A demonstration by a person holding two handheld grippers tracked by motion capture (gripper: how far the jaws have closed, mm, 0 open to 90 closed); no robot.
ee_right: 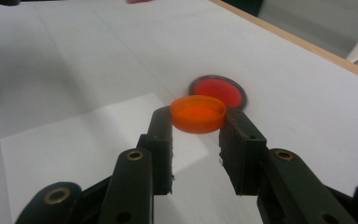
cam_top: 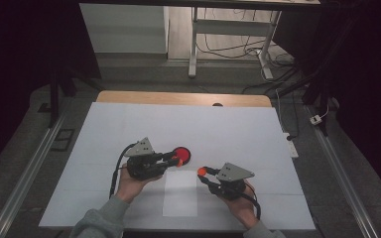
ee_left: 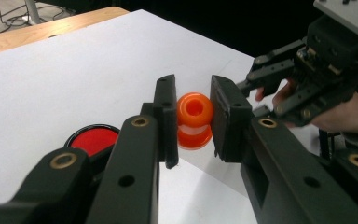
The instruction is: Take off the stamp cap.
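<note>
— What's under you, from the near edge outward?

— Closest to me a small white sheet [cam_top: 180, 193] lies flat on the big white cover [cam_top: 129, 129] that spreads over the table. Just past the sheet sits a red disc with a dark rim [cam_top: 182, 155], flat on the cover. Beyond the cover a strip of the wooden tabletop [cam_top: 183, 98] shows at the far edge. Farther still there's grey floor, a white desk frame [cam_top: 228, 29] with cables trailing beneath it, and dark curtains on both sides. Metal rails [cam_top: 25, 173] run along the floor to either side of the table

— And your hands?

— Both forearms come in from the near edge, grey sleeves [cam_top: 99, 220] showing. My left hand [cam_top: 129, 182] holds the left gripper [cam_top: 176, 159] level, jaws pointing right, above the near edge of the red disc. My right hand [cam_top: 238, 198] holds the right gripper [cam_top: 203, 171] level too, jaws pointing left toward the other one, just off the sheet's right side

— What have the tongs got?

— The left pair is clamped on a small orange bottle-shaped piece [ee_left: 195, 119], its open mouth facing the left gripper view's camera. The right pair pinches an orange cap [ee_right: 198, 113] by its rim. The two orange pieces are near each other but apart
</note>
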